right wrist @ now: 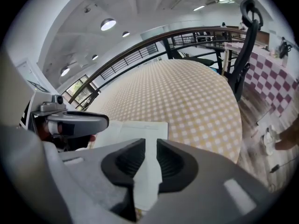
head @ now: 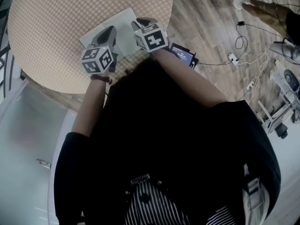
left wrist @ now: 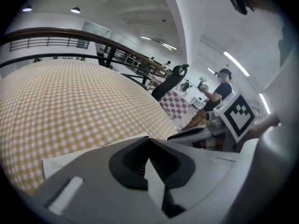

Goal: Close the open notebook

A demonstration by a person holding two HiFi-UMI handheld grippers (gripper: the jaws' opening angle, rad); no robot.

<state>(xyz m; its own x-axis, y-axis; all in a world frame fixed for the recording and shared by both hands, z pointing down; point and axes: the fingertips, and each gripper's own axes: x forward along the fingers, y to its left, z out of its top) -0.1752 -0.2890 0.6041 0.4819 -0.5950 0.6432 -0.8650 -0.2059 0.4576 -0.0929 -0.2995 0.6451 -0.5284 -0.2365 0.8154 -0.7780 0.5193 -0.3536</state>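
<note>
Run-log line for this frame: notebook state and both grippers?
notebook: open on checked table | left gripper: jaws together, empty | right gripper: jaws slightly apart above page, no grip

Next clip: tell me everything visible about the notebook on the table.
The notebook is white, thin and paper-like. It lies open and flat on the round yellow-checked tablecloth, near the edge closest to the person. The right gripper view shows two pages with a central fold. Both grippers hang over its near side: the left gripper with jaws together, the right gripper with jaws slightly apart above a page. Whether either touches the paper cannot be told.
</note>
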